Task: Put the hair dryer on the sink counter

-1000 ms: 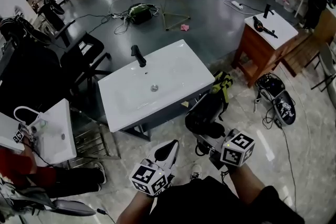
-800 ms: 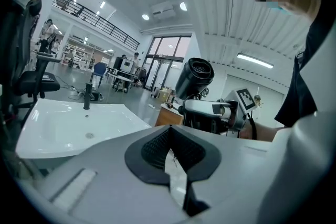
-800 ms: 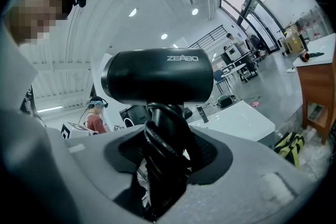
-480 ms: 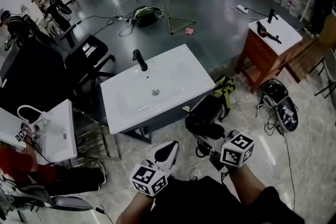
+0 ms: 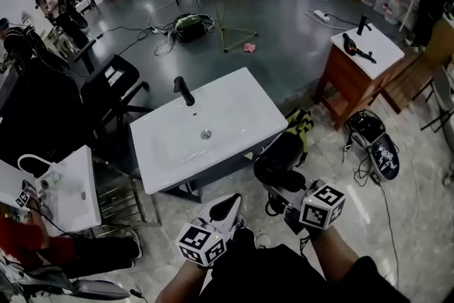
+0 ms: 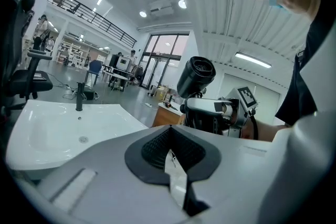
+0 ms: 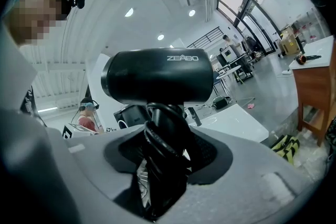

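The black hair dryer (image 5: 280, 156) stands upright in my right gripper (image 5: 284, 189), which is shut on its handle, the cord wound round it (image 7: 165, 139). Its barrel (image 7: 157, 76) fills the right gripper view. The white sink counter (image 5: 234, 110) with a black faucet (image 5: 184, 91) lies just ahead; the dryer hangs off its near right corner, above the floor. My left gripper (image 5: 228, 206) is beside it, on the left, shut with nothing in its jaws (image 6: 170, 157). The left gripper view shows the dryer (image 6: 196, 76) and the counter (image 6: 52, 123).
A black and yellow-green backpack (image 5: 301, 124) lies on the floor by the counter's right corner. A wooden cabinet with a white top (image 5: 362, 46) stands to the right. A small white basin (image 5: 67, 188) and black chairs (image 5: 113, 81) are at left. Cables trail across the floor.
Both grippers have come slightly nearer the sink counter's front edge. The dryer stays held in the right gripper, and the left one stays shut.
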Demonstrator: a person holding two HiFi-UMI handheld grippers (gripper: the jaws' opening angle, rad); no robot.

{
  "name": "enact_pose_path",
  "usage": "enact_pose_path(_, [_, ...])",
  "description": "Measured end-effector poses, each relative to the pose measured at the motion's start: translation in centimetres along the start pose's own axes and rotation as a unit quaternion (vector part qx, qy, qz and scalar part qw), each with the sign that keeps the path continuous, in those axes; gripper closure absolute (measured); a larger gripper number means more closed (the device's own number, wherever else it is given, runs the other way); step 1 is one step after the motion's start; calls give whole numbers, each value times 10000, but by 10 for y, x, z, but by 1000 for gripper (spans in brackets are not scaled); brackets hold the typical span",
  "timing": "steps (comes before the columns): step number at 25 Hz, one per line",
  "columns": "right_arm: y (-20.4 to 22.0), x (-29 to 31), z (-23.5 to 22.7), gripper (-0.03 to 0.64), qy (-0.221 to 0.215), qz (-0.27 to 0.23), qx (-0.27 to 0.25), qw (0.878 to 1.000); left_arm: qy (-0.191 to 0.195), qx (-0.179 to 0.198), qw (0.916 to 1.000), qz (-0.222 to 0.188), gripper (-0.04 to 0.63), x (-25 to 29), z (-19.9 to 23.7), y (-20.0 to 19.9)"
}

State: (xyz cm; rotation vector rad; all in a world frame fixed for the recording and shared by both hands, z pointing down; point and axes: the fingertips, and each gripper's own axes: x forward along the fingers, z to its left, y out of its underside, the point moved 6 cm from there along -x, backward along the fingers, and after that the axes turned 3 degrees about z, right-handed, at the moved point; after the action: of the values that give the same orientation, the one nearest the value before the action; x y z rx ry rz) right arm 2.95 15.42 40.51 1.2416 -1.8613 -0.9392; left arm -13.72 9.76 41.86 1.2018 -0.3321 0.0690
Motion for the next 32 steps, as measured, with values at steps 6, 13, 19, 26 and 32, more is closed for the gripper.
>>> enact_pose_path(6, [-9, 18, -17, 407, 166, -31, 45, 9998, 197, -14, 9998, 73, 592, 20, 23, -10])
enact_pose_path(13, [-21, 53, -35, 407, 292, -97, 130, 9994, 303, -8, 9995, 109, 592, 36, 62, -27])
enact_pose_path(19, [-29, 86, -47, 407, 378, -109, 255, 9989, 348, -95, 9992, 145, 592, 44, 98, -34])
enact_pose_path(26, [-36, 125, -56, 407, 431, -63, 236, 9988, 432, -192, 9988, 97, 592, 50, 138, -41])
enact_pose_path(32, [-42, 156, -59, 407, 440, 32, 148, 9989, 399, -274, 9988, -75, 592, 47, 167, -45])
